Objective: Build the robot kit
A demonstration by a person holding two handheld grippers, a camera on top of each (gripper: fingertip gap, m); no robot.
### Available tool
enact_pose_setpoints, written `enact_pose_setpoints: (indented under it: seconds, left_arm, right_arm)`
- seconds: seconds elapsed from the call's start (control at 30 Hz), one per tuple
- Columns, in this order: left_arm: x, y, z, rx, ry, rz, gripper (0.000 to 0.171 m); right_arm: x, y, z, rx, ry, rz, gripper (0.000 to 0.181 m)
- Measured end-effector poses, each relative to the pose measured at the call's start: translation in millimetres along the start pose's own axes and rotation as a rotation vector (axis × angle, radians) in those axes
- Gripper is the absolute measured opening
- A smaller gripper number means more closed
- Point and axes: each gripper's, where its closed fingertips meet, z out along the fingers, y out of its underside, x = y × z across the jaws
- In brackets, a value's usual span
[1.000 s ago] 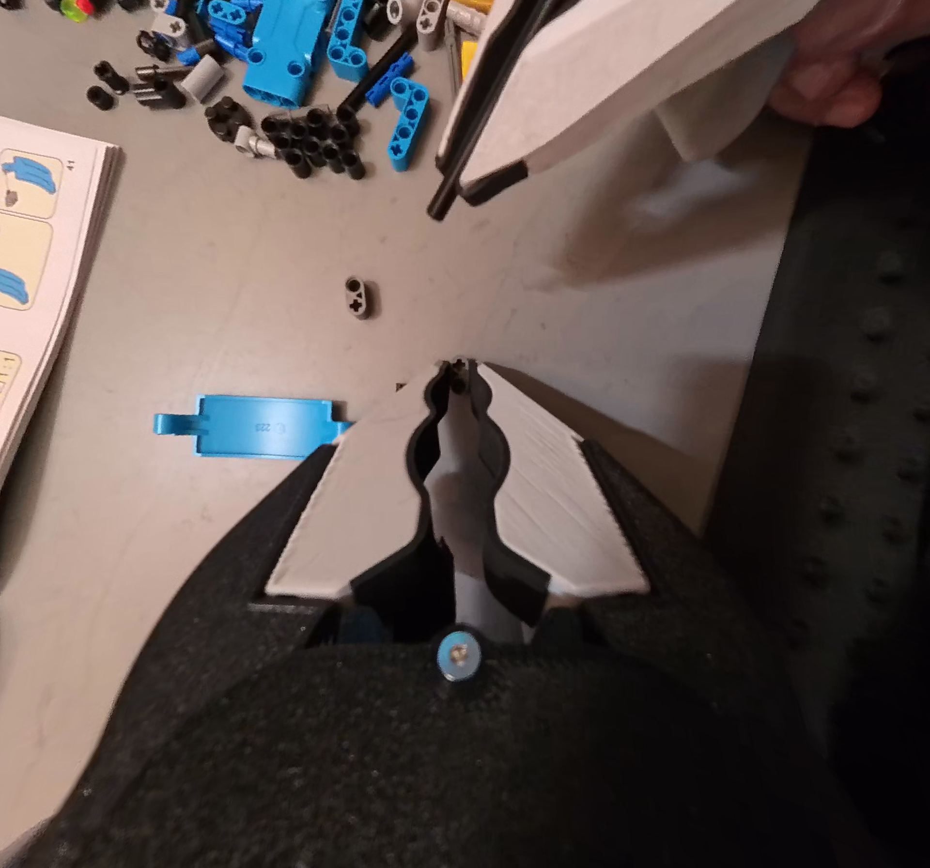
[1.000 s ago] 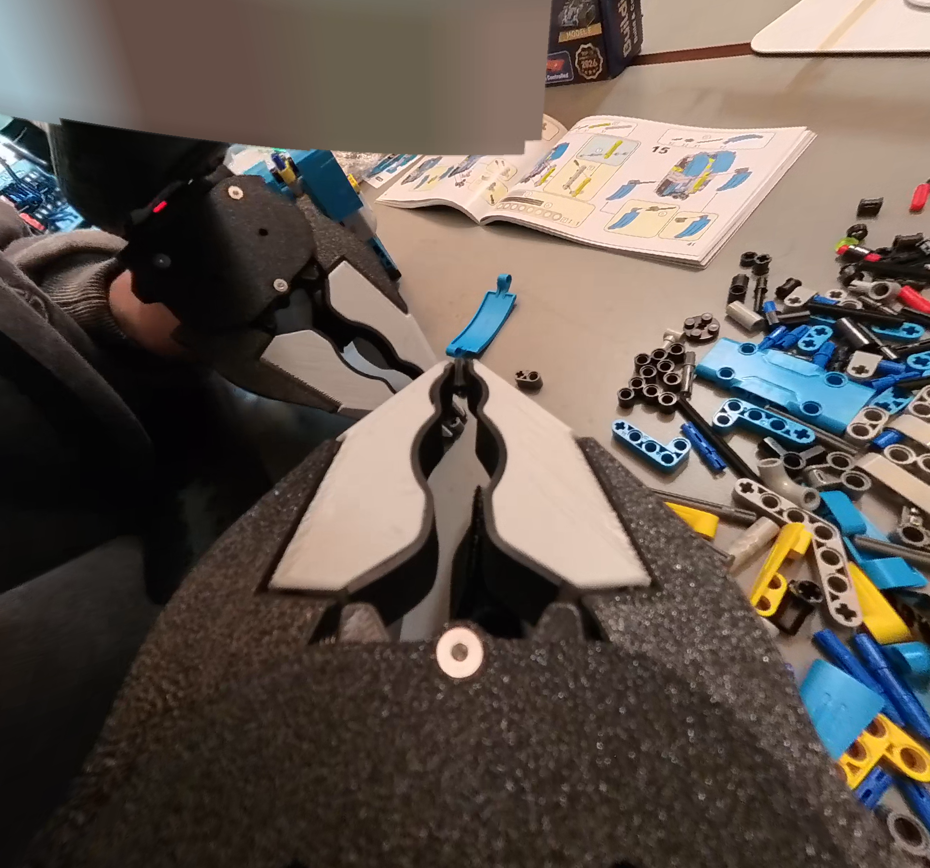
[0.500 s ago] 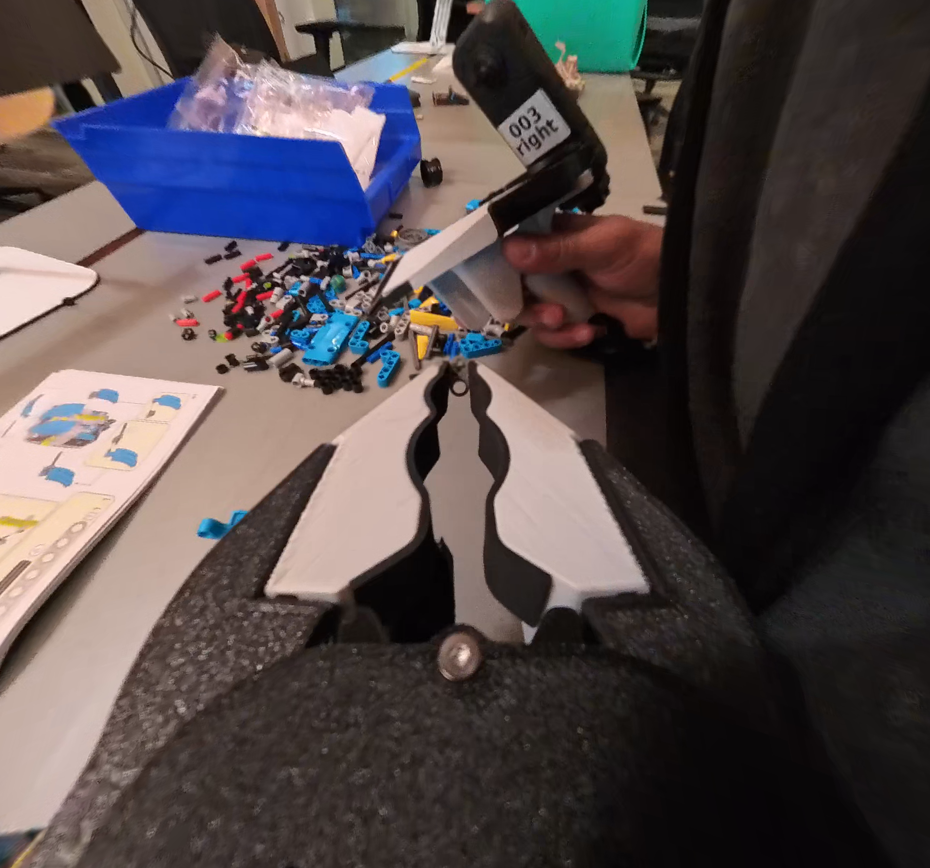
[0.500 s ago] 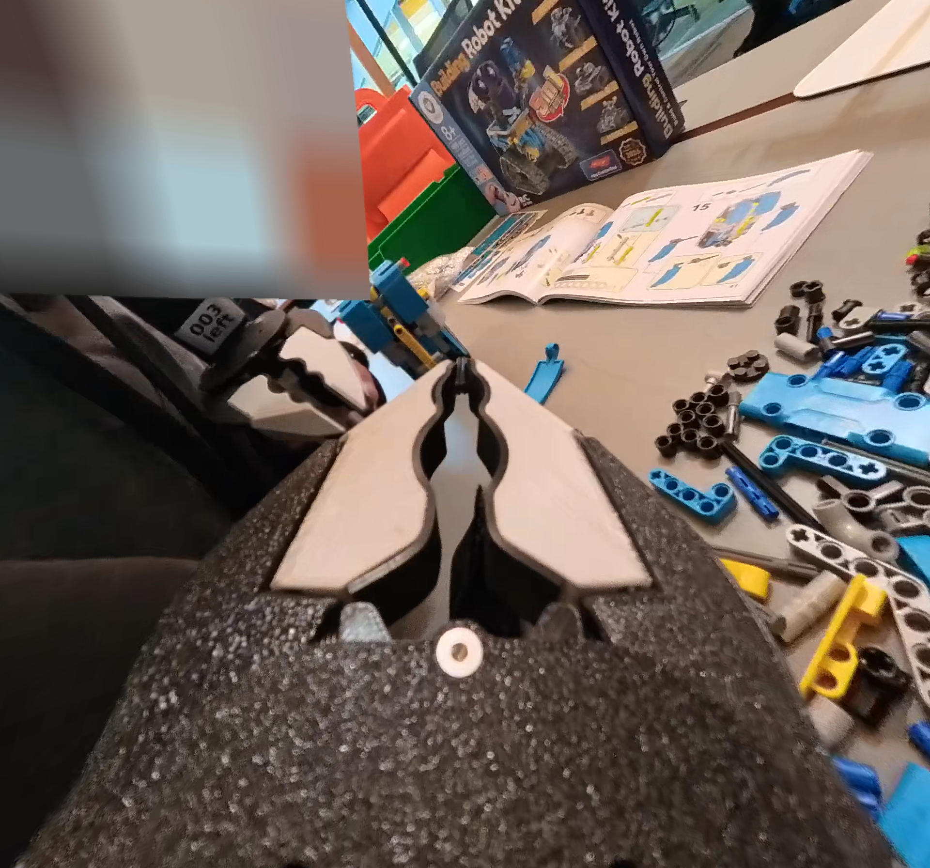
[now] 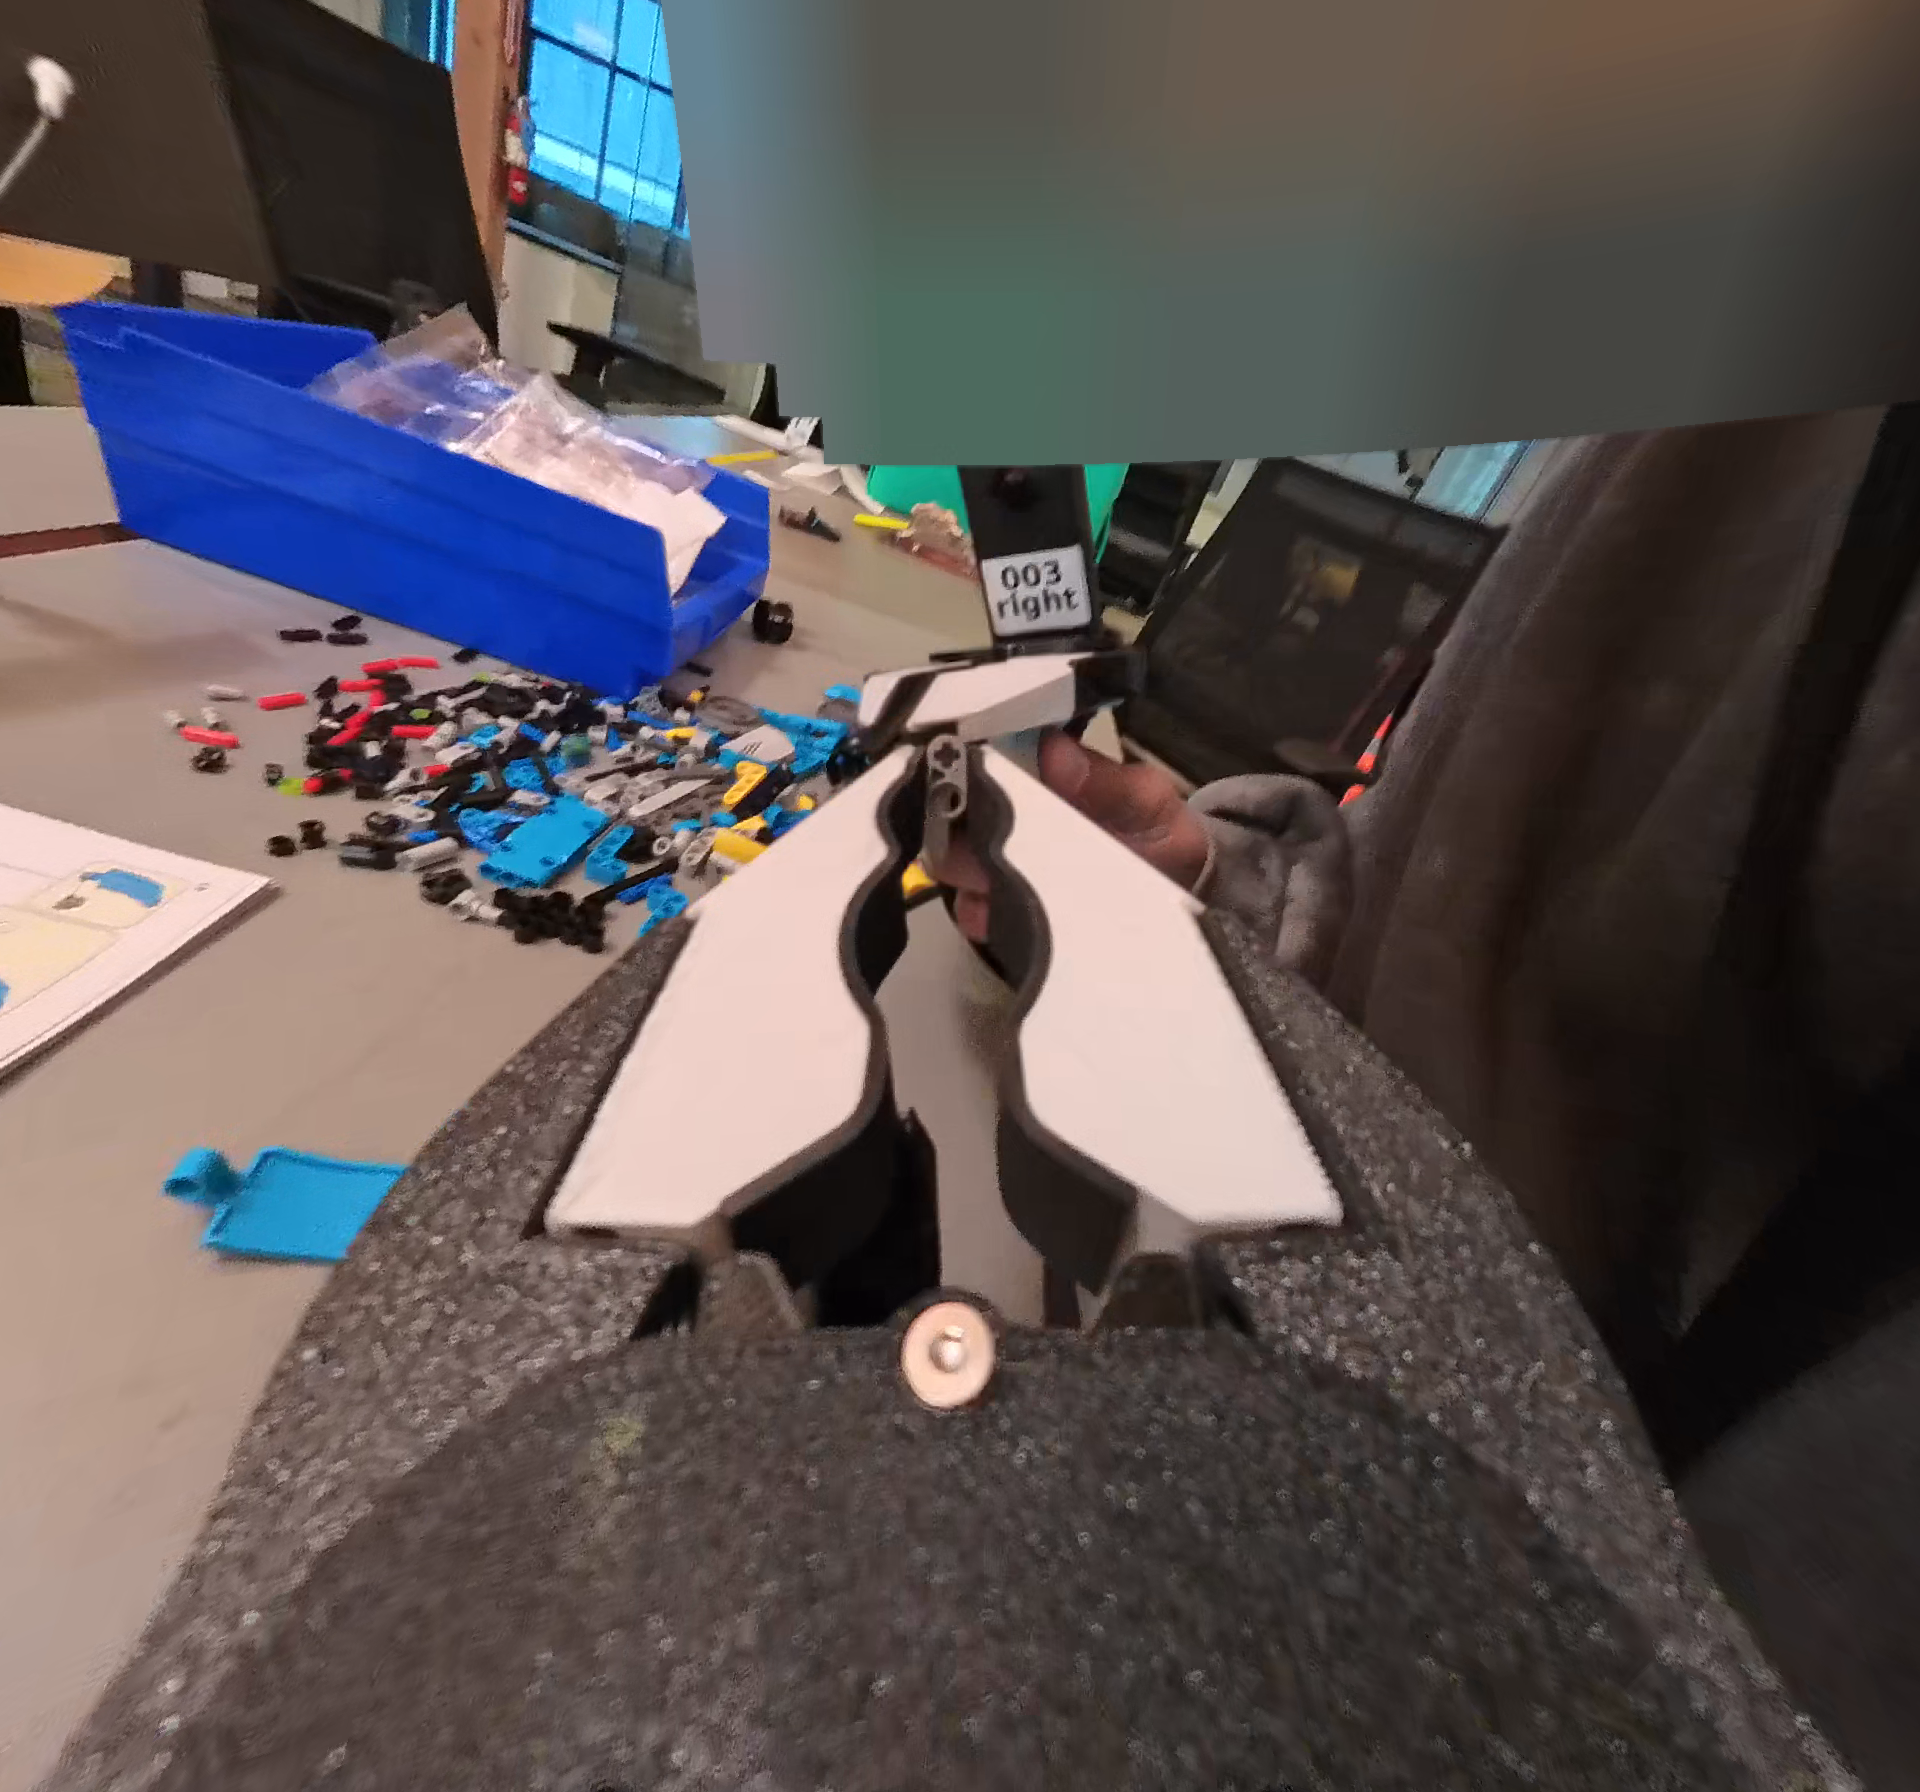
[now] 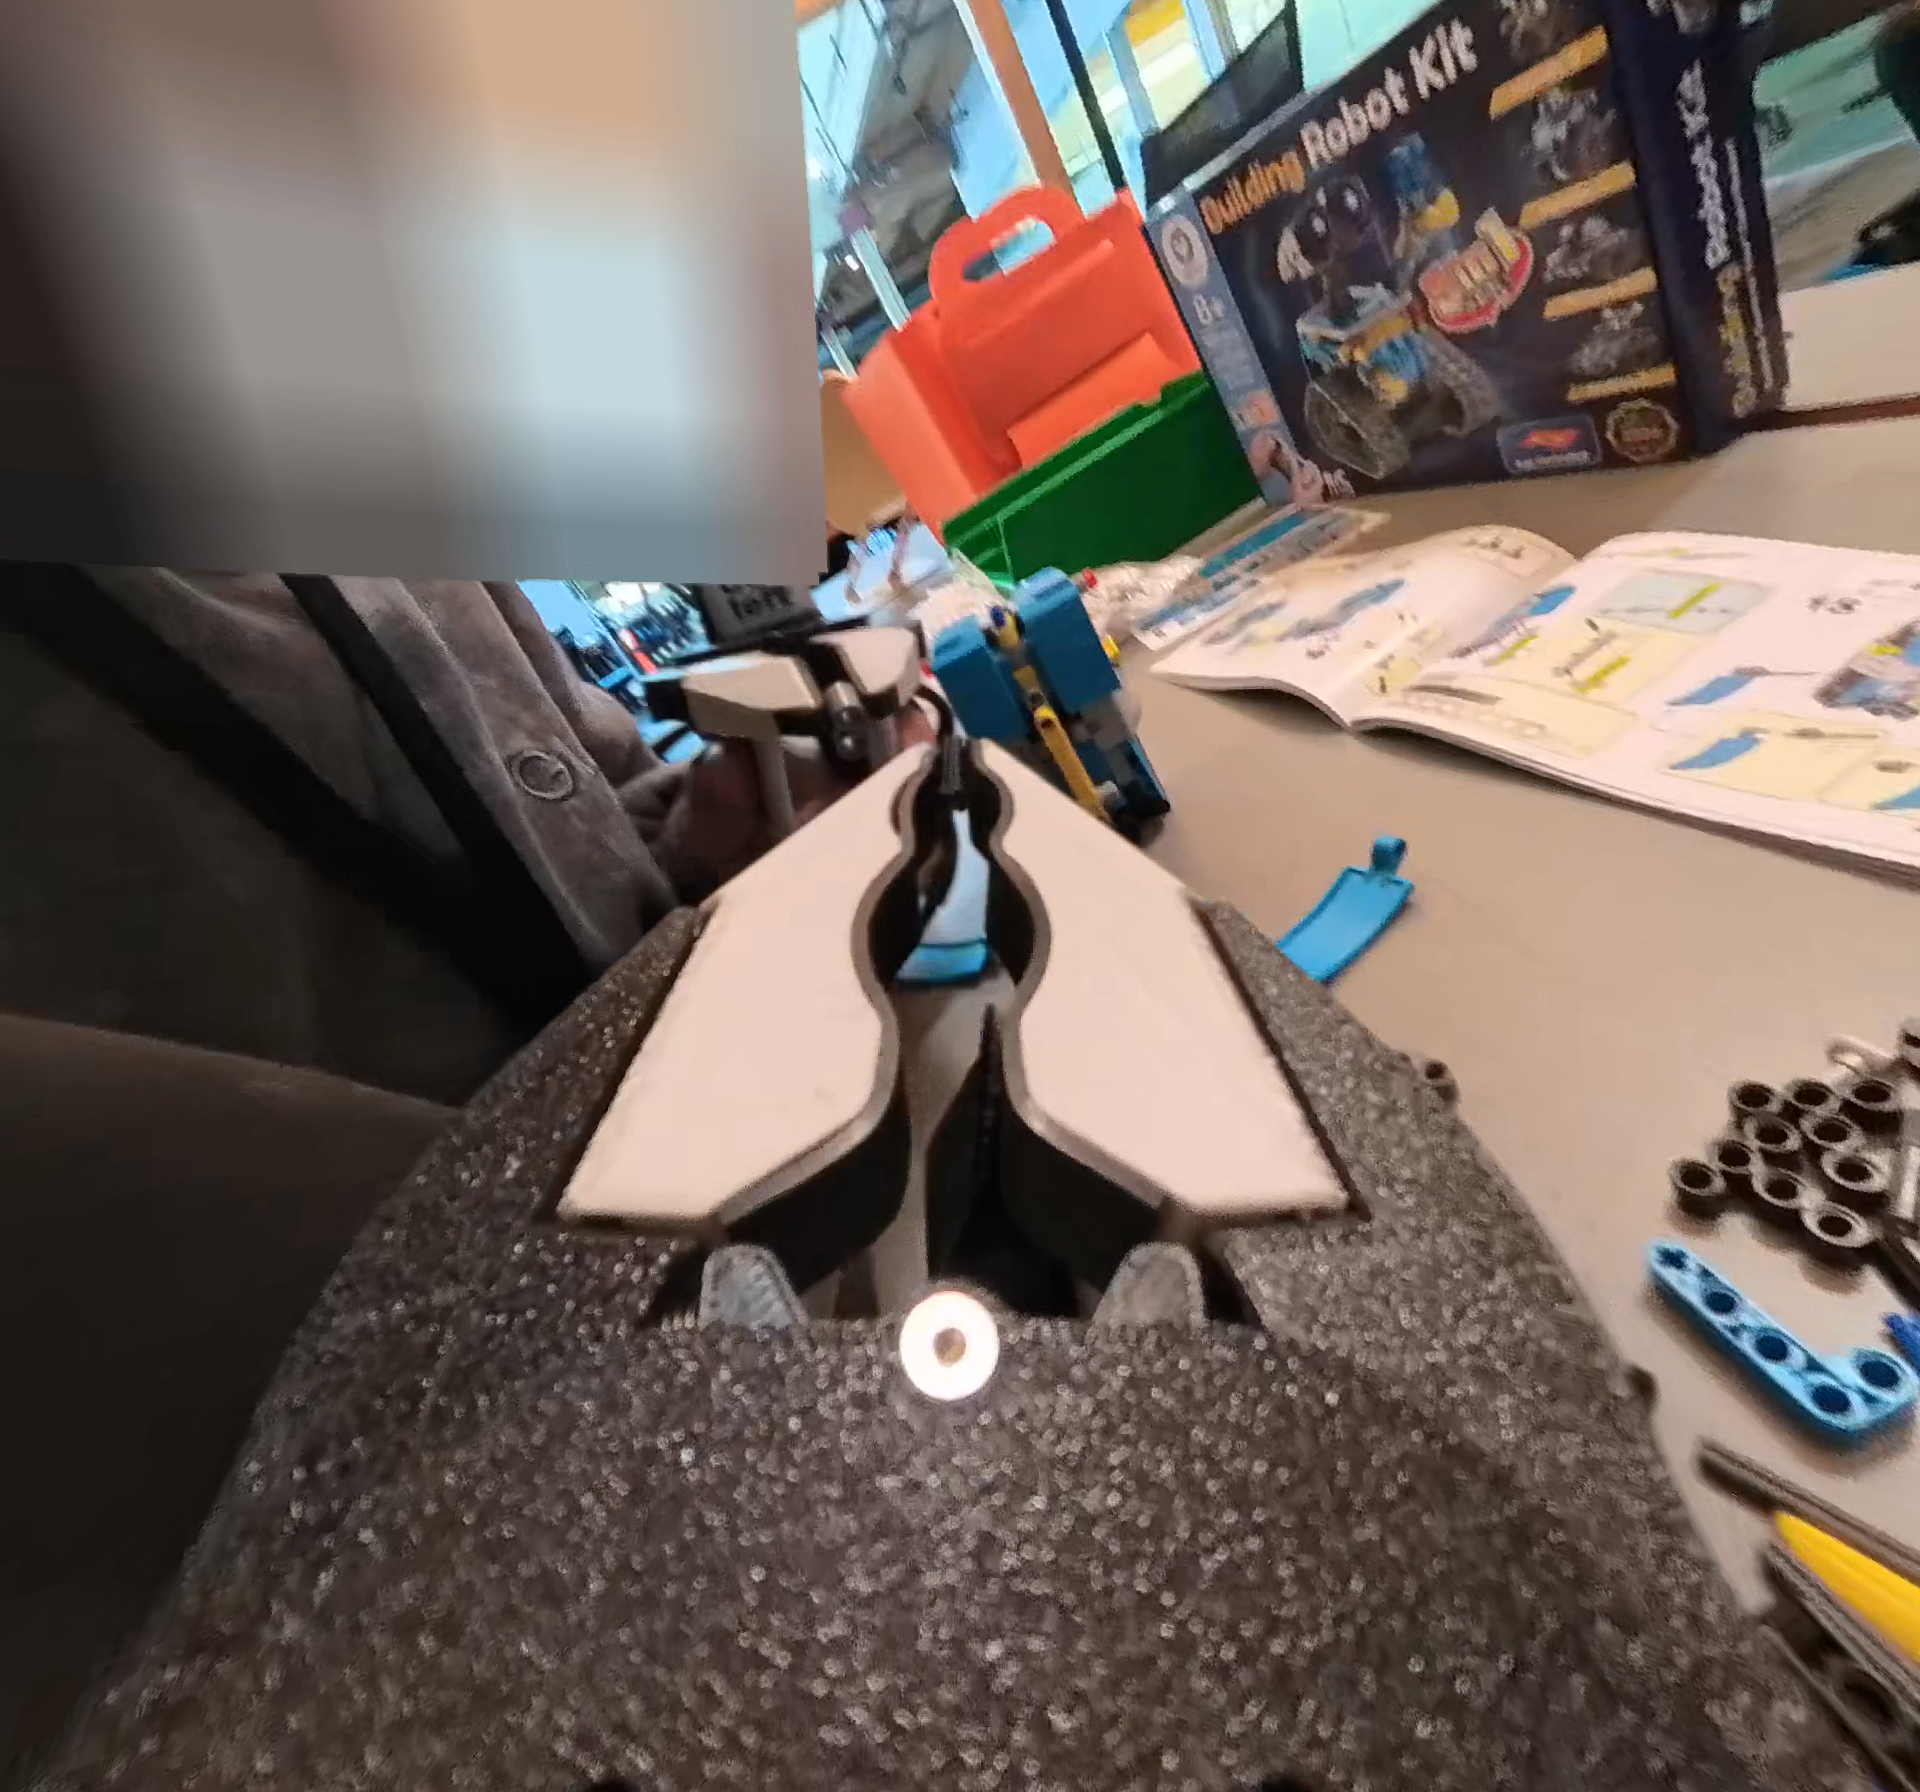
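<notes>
Both tongs raised off grey table (image 5: pixel 260 1015), left tongs (image 5: pixel 948 768) pinching small grey holed beam (image 5: pixel 945 786), right tongs (image 6: pixel 951 774) clamping thin black axle (image 6: pixel 948 776).

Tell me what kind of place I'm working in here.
Probably a workshop or lab bench for building toy kits: a grey table strewn with small plastic building pieces, an open instruction booklet, a blue plastic parts bin and a dark printed kit box.

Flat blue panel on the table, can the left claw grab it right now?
Probably not yet: the left claw is shut on a small grey piece. The blue panel itself lies uncovered beside it, apart from the parts pile.
</notes>
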Motion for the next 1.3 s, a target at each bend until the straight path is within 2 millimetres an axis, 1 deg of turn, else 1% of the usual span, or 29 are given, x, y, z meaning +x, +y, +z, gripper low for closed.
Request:
enact_pose_setpoints:
  seconds: [0.07,0.17,0.23,0.3,0.4,0.53,0.6,0.67,0.8,0.87,1.1,1.17,1.3]
  left_arm:
    - [6.2,-5.8,-1.1,0.040,0.035,-0.022,0.007]
    - [12.8,-10.9,-2.2,0.079,0.070,-0.039,0.007]
    - [15.8,-17.3,-5.1,0.125,0.091,-0.054,0.007]
    - [19.0,-22.0,-7.6,0.155,0.121,-0.078,0.007]
    - [24.7,-26.6,-10.0,0.191,0.163,-0.114,0.007]
    - [34.4,-28.7,-9.2,0.229,0.224,-0.183,0.007]
    - [38.4,-28.1,-7.8,0.236,0.220,-0.169,0.007]
    - [40.5,-28.2,-8.2,0.246,0.204,-0.142,0.007]
    - [39.9,-30.0,-10.8,0.271,0.208,-0.167,0.007]
    - [41.1,-28.4,-10.1,0.267,0.214,-0.175,0.007]
    - [42.6,-30.7,-11.3,0.294,0.214,-0.177,0.007]
    - [41.1,-30.7,-11.7,0.303,0.219,-0.205,0.007]
    - [38.4,-29.4,-11.1,0.308,0.222,-0.248,0.007]
  right_arm:
    - [-9.9,-5.8,-0.8,0.040,-0.046,0.019,0.003]
    - [-31.5,-11.2,5.5,0.089,-0.125,0.031,0.003]
    - [-39.9,-12.2,12.7,0.109,-0.133,0.028,0.003]
    - [-47.3,-16.2,14.7,0.145,-0.147,0.040,0.003]
    - [-46.8,-12.1,15.9,0.127,-0.092,0.001,0.003]
    - [-52.1,-16.2,14.3,0.160,-0.098,0.006,0.003]
    - [-57.6,-11.1,18.6,0.133,-0.107,-0.006,0.004]
    - [-60.7,-11.5,18.5,0.142,-0.104,-0.014,0.003]
    - [-62.3,-18.2,12.7,0.179,-0.095,-0.012,0.003]
    - [-66.6,-23.0,10.3,0.205,-0.114,-0.005,0.003]
    - [-70.5,-22.6,12.0,0.214,-0.126,0.002,0.003]
    - [-72.1,-23.0,12.6,0.223,-0.133,0.005,0.003]
    - [-71.1,-22.8,15.1,0.227,-0.085,-0.038,0.003]
